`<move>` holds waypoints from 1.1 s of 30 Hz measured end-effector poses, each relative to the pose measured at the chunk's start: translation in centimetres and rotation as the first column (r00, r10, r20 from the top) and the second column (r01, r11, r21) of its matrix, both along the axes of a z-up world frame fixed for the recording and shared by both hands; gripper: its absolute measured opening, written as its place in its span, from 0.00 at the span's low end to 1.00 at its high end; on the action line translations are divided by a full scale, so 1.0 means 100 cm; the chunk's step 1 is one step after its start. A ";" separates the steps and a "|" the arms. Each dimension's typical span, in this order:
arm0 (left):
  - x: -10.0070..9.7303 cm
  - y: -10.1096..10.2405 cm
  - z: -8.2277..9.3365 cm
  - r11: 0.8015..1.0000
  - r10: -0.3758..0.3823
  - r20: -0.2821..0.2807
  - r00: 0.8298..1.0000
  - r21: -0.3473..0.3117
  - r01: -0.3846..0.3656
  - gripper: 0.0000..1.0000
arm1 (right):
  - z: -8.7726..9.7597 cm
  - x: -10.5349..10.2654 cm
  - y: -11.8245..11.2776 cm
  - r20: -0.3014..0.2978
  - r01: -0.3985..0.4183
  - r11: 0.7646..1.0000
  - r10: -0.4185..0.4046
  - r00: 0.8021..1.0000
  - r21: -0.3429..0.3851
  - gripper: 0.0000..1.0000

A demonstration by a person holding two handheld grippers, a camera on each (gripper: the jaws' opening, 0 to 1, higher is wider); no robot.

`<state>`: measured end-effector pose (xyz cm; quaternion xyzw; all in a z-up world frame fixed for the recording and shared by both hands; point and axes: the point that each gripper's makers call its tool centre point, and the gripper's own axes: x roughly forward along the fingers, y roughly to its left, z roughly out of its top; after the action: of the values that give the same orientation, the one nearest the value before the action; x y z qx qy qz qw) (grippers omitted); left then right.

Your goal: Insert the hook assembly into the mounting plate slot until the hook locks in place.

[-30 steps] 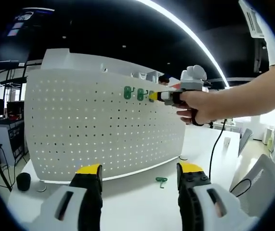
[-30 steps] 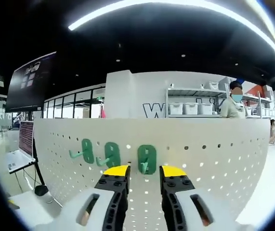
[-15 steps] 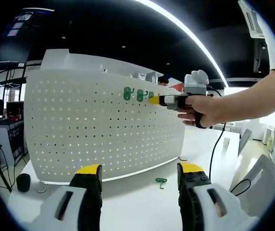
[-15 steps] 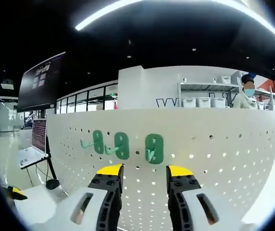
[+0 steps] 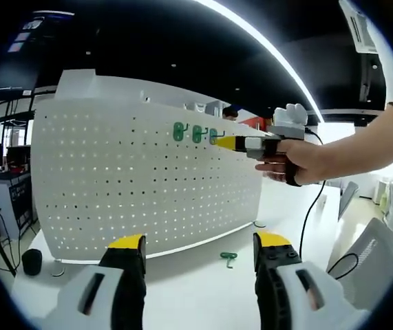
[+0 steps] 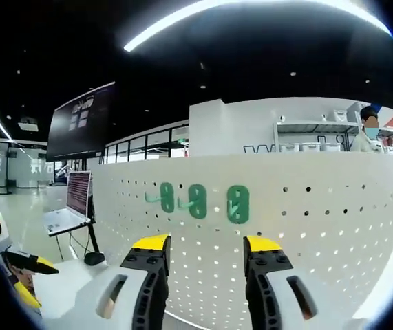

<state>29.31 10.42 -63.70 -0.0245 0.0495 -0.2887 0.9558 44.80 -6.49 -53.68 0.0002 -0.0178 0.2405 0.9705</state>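
Three green hooks (image 6: 198, 201) sit seated in a row on the white pegboard (image 5: 113, 185), straight ahead of and just above the right tongs (image 6: 206, 245), whose jaws stand wide apart with nothing between them. The rightmost hook (image 6: 238, 204) lies nearest the gap, which suggests it was the one just placed and the tongs are held clear so its seating can be checked. The left tongs (image 5: 197, 242) are likewise wide and empty, held low over the desk (image 5: 196, 289), probably to keep the board in sight. A spare green hook (image 5: 228, 258) lies on the desk between their jaws, near the board's foot, likely the next piece to fetch.
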 end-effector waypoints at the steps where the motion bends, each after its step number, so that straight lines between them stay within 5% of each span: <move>1: 0.000 0.000 0.000 1.000 0.001 0.000 1.000 -0.002 -0.001 0.65 | 0.000 -0.002 0.001 0.004 -0.008 1.000 0.008 1.000 0.001 0.42; 33: 0.002 0.000 0.002 1.000 -0.001 0.001 1.000 -0.007 0.001 0.66 | -0.037 -0.067 0.002 -0.052 -0.161 0.987 0.161 0.986 0.007 0.46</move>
<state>29.54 10.39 -63.52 -0.0275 0.0478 -0.2894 0.9556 38.13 -6.24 -57.41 0.0093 0.0076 0.3179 0.9480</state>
